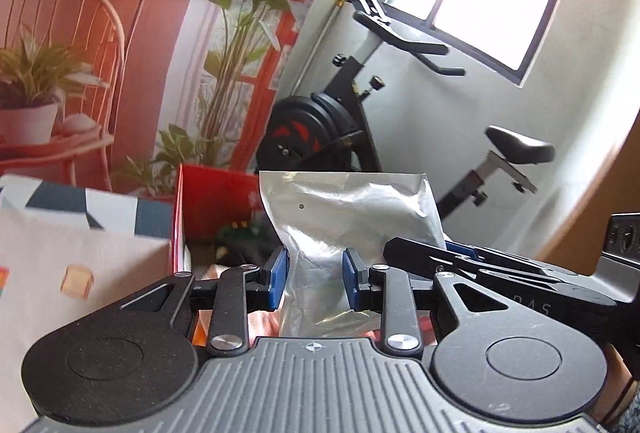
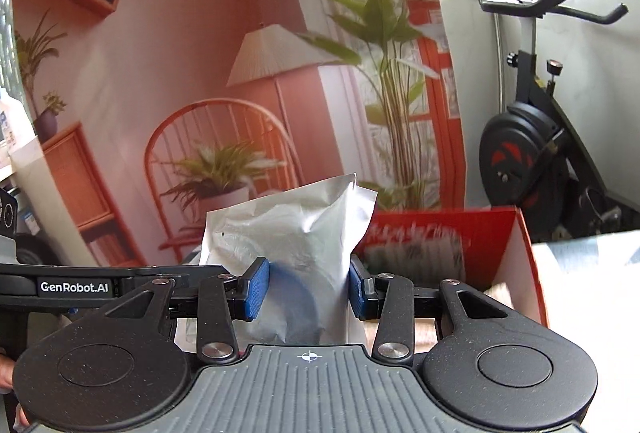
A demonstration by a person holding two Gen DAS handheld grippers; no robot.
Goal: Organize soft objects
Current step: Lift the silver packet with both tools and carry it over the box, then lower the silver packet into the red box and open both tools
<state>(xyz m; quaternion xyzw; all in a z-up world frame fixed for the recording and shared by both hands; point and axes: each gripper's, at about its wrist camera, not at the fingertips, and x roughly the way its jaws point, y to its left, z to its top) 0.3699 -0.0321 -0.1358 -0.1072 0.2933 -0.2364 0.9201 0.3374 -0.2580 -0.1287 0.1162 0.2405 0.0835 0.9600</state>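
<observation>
While the left gripper (image 1: 314,279) pinches one crinkled silver foil pouch (image 1: 352,217) narrowly above the open red cardboard box (image 1: 216,205), a slip from the slick foil seems possible. Right view: right gripper (image 2: 308,289) clamps likely the same pouch (image 2: 288,229); one box (image 2: 500,233).

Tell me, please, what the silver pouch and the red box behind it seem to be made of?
Silver pouch: likely metallised foil film, given its sharp creases and dull metallic sheen. Red box: probably printed cardboard, with thin flat walls and a pale inside.
</observation>
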